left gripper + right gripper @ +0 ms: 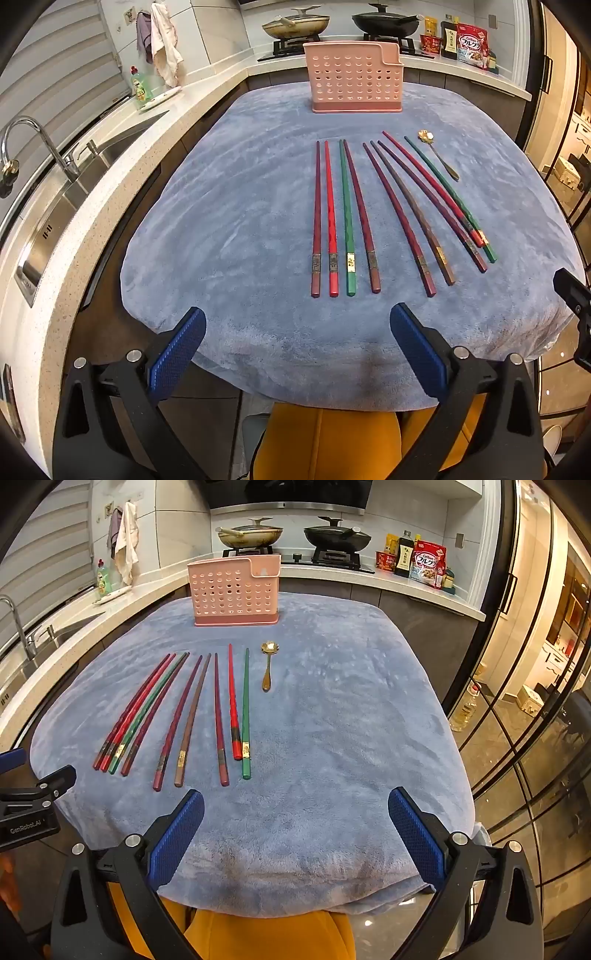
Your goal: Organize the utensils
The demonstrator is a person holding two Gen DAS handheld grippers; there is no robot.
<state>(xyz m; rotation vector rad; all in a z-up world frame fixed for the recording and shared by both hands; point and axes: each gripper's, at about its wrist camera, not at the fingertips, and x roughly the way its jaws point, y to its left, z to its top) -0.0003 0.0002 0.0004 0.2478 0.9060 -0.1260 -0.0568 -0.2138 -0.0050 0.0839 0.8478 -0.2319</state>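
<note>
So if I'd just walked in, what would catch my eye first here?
Probably the row of coloured chopsticks, red, green and dark, laid out on the blue cloth, with a small gold spoon beside them at the right end. Behind them a pink holder full of holes stands upright at the far edge. Both hand-held grippers, left and right, hang wide open near the front, holding nothing.

Nine chopsticks are counted on the blue-covered desk: two green, two bright red, one brown, and four dark red or maroon. One gold spoon is seen beside them. One pink perforated holder is counted. Two lidded pans are seen on the stove behind. Two claws are counted, the left claw and the right claw.
</note>
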